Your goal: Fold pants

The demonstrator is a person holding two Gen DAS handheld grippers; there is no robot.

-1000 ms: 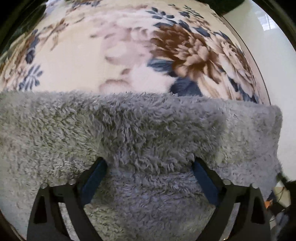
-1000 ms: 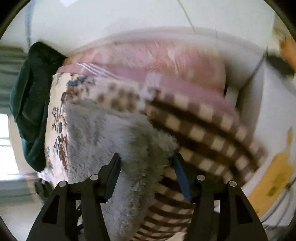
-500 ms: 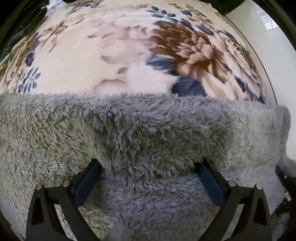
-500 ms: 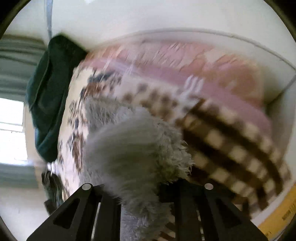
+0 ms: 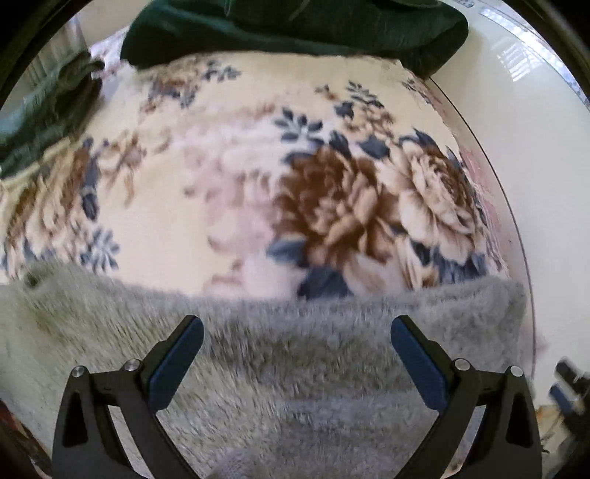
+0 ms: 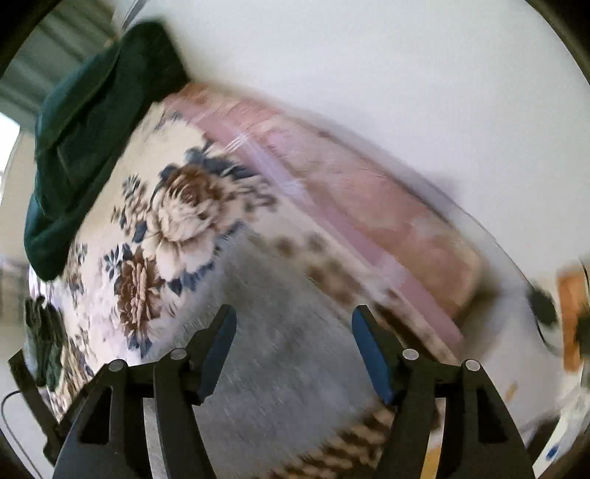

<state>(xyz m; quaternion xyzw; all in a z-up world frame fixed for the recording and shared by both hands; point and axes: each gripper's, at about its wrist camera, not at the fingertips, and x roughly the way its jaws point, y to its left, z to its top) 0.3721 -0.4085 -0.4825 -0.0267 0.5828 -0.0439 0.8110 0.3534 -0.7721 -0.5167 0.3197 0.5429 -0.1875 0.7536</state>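
The grey fluffy pants (image 5: 295, 372) lie flat across the near part of a floral blanket (image 5: 221, 184). My left gripper (image 5: 297, 324) hangs above them, jaws wide open, with nothing pinched between the blue pads. In the right wrist view the pants (image 6: 287, 390) stretch away beneath my right gripper (image 6: 294, 313). Its jaws are opening, and the fabric lies below them, loose from the pads. The picture is blurred by motion.
A dark green cloth (image 5: 295, 29) is heaped at the blanket's far end, also the dark green cloth (image 6: 92, 129). Pink striped bedding (image 6: 368, 206) and a brown checked blanket (image 6: 332, 272) run along the white wall (image 6: 368, 73). A green garment (image 5: 44, 110) lies far left.
The left gripper lifted off the pants, and the bunched fabric between its fingers now lies flat. The right gripper had shut on a fold, then let go, rolled and moved away.
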